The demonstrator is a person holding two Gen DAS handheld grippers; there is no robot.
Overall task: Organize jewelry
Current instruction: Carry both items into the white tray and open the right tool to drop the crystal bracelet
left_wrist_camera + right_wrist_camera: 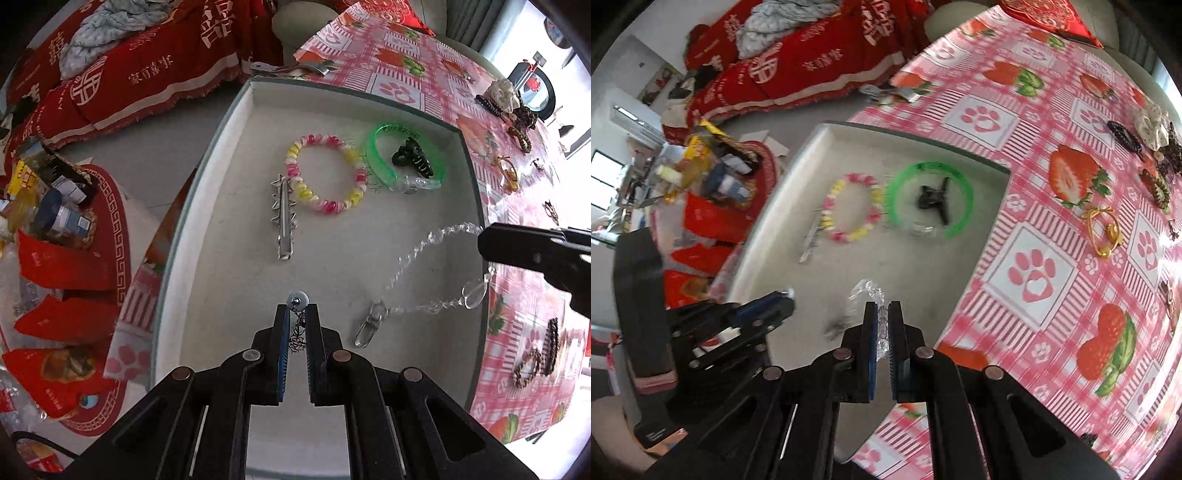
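A shallow white tray (236, 155) lies on the strawberry tablecloth; it also shows in the right wrist view (798, 177). In it lie a pink-yellow spiral bracelet (325, 173), a green bangle (404, 157) around a black claw clip (412, 157), and a silver hair clip (283, 218). My left gripper (297, 312) is shut on a small chain earring with a pearl (298, 300), low over the tray. My right gripper (882, 310) is shut on a clear crystal bead strand (881, 325), which drapes into the tray (424, 254) down to its metal clasp (371, 323).
More jewelry lies on the tablecloth (1034, 147) right of the tray: a gold bracelet (1104, 230), dark beaded bracelets (535, 360), and a cream scrunchie (1152, 127). A red-covered sofa (129, 74) and a cluttered red stool (74, 240) stand to the left.
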